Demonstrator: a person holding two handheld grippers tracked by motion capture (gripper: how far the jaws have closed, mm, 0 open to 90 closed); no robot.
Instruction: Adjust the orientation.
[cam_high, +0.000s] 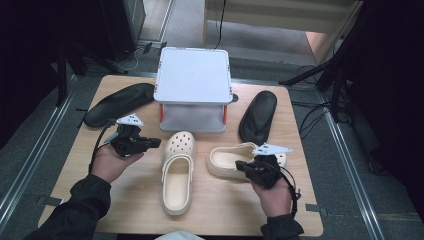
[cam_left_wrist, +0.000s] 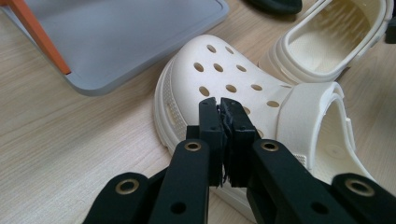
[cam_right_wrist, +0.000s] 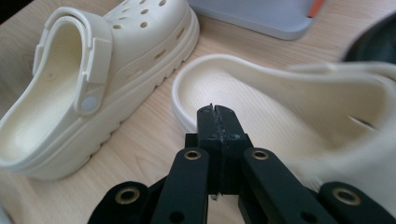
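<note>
Two cream clogs lie mid-table. One clog (cam_high: 177, 171) points its holed toe toward the far side; the other clog (cam_high: 235, 159) lies crosswise to its right. My left gripper (cam_high: 155, 142) hovers just left of the first clog's toe (cam_left_wrist: 224, 74), jaws shut with nothing between them. My right gripper (cam_high: 241, 168) is at the near rim of the second clog (cam_right_wrist: 280, 107), jaws shut and empty, tips over its heel opening. The first clog (cam_right_wrist: 93, 79) lies to the left in the right gripper view.
A grey two-tier stand with orange posts (cam_high: 194, 82) sits at the far middle of the wooden table (cam_high: 125, 210). A black flat sole (cam_high: 119, 103) lies far left, and a black sandal (cam_high: 258, 116) far right. Dark floor and rails surround the table.
</note>
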